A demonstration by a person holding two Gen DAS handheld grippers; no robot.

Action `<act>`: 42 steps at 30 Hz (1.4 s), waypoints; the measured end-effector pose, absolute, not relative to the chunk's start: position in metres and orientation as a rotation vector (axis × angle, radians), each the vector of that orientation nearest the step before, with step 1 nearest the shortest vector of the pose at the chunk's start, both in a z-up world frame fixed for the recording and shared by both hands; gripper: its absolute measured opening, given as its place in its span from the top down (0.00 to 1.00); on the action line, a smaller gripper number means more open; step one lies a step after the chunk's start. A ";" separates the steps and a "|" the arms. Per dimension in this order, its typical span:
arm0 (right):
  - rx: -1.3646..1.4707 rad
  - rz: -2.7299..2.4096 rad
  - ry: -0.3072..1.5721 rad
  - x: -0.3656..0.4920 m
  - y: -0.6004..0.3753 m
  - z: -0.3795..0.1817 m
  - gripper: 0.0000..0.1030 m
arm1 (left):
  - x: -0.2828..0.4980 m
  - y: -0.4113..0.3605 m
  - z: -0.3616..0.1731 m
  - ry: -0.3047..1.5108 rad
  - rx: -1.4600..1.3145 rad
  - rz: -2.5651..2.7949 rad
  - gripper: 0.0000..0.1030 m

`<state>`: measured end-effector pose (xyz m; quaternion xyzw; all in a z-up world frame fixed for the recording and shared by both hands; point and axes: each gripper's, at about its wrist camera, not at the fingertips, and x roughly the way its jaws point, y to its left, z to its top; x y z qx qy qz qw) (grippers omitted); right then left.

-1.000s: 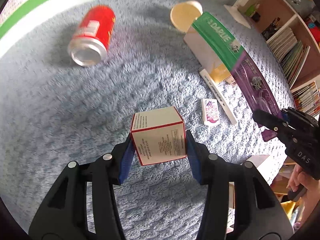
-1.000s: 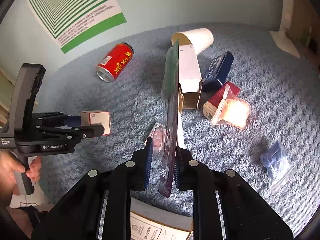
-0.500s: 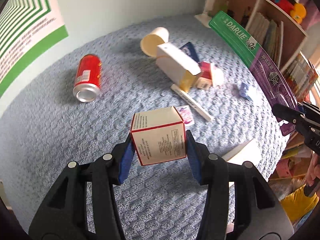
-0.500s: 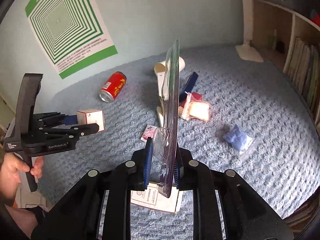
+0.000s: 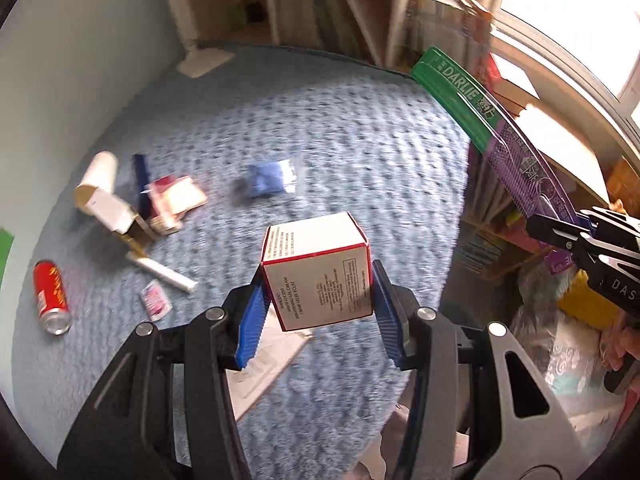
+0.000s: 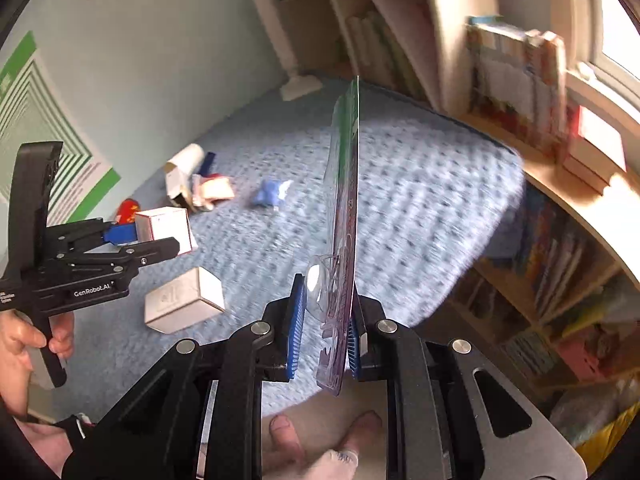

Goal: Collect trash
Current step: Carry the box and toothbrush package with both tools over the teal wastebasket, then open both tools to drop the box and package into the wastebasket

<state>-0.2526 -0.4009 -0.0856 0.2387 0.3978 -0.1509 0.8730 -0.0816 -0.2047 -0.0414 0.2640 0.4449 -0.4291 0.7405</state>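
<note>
Left wrist view: our left gripper (image 5: 318,302) still clamps the small box (image 5: 318,274), but the rug (image 5: 340,140) has swung aside and a plastic bag (image 5: 568,364) now shows at right. Right wrist view: our right gripper (image 6: 323,326) still pinches the toothbrush pack (image 6: 346,200), lifted clear of the rug. We judge both pieces are heading for the bag, with the can (image 5: 50,298) and other litter left.

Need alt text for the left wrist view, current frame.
The left gripper clamps a small white cardboard box with red edges between its blue pads, held above a blue-grey carpet. To the right, the right gripper holds a long green and purple Darlie blister card. A red drink can and other litter lie on the carpet at left.
</note>
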 end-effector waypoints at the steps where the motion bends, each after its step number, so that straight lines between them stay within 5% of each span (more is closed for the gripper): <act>1: 0.530 -0.359 0.831 -0.273 -0.409 -0.091 0.81 | -0.094 -0.218 -0.045 0.972 0.604 -0.983 0.55; 15: 0.998 -0.704 0.981 -0.472 -0.425 -0.229 0.81 | -0.285 -0.342 -0.154 1.015 1.018 -1.377 0.55; 27: 1.289 -0.683 1.067 -0.498 -0.405 -0.347 0.81 | -0.345 -0.383 -0.277 1.128 1.290 -1.403 0.55; 39: 1.357 -0.640 1.120 -0.508 -0.412 -0.397 0.81 | -0.374 -0.400 -0.353 1.171 1.440 -1.401 0.56; 42: 1.358 -0.642 1.128 -0.509 -0.416 -0.405 0.78 | -0.381 -0.403 -0.365 1.167 1.473 -1.399 0.44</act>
